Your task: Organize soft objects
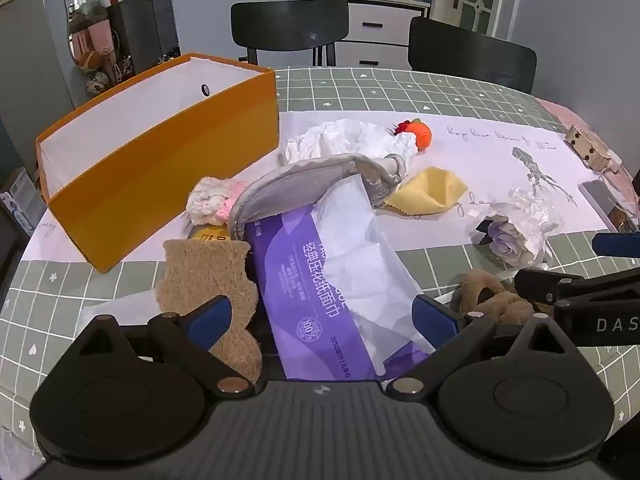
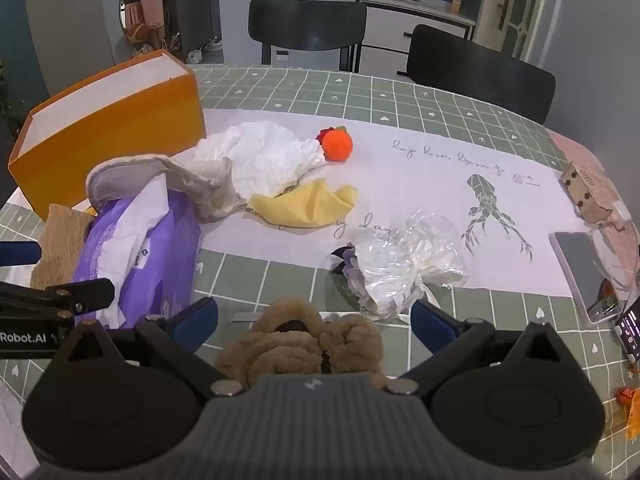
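Observation:
An orange box (image 1: 168,168) with a white inside stands at the left of the table; it also shows in the right wrist view (image 2: 120,128). My left gripper (image 1: 320,316) is open, its jaws on either side of a purple tissue pack (image 1: 320,280), not closed on it. A grey eye mask (image 1: 312,180) drapes over the pack's far end. My right gripper (image 2: 316,316) is open around a brown plush item (image 2: 308,340). A brown loofah pad (image 1: 204,280), a pink-white knit piece (image 1: 212,200), white cloth (image 2: 272,156), yellow cloth (image 2: 312,204) and an orange knit fruit (image 2: 338,144) lie nearby.
A purple flower in clear wrap (image 2: 400,268) lies right of centre. A phone (image 2: 580,268) and a wooden block (image 2: 584,192) sit at the right edge. Two black chairs (image 2: 308,28) stand behind the checked tablecloth (image 2: 400,96).

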{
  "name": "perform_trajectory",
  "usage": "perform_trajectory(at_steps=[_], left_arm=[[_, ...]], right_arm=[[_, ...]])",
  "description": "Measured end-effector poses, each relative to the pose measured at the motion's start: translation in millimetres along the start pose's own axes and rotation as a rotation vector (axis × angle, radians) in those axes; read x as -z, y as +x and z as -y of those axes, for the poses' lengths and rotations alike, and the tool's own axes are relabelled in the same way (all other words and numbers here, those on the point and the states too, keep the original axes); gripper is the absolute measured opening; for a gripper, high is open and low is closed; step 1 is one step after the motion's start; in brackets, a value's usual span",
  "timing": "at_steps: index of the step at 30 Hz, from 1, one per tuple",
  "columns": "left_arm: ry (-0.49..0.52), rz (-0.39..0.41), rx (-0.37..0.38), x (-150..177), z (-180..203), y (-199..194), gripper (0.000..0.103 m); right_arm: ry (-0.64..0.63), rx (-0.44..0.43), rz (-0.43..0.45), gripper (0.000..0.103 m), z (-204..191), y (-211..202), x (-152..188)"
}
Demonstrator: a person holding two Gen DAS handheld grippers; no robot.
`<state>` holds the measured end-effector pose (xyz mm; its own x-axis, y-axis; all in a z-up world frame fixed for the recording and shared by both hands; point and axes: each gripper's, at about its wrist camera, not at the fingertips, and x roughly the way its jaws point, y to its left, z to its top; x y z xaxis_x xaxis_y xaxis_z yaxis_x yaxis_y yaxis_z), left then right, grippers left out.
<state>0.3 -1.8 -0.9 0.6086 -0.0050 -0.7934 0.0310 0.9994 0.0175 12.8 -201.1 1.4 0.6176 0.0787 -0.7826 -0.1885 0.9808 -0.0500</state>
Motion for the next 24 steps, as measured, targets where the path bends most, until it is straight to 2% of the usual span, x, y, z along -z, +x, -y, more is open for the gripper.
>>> perform_trajectory(at_steps=[1,24], left_arm=[[-0.022,0.007,0.026,-0.1,-4.2,-0.8,0.103],[0.011,0.014,0.036,0.7,5.4,-2.9,0.103]], right_arm=[[0.000,0.000,0.001,0.101,0.4,-0.2,-0.3],[0.005,-0.017,-0.004,0.101,0.8,0.8,-0.8]])
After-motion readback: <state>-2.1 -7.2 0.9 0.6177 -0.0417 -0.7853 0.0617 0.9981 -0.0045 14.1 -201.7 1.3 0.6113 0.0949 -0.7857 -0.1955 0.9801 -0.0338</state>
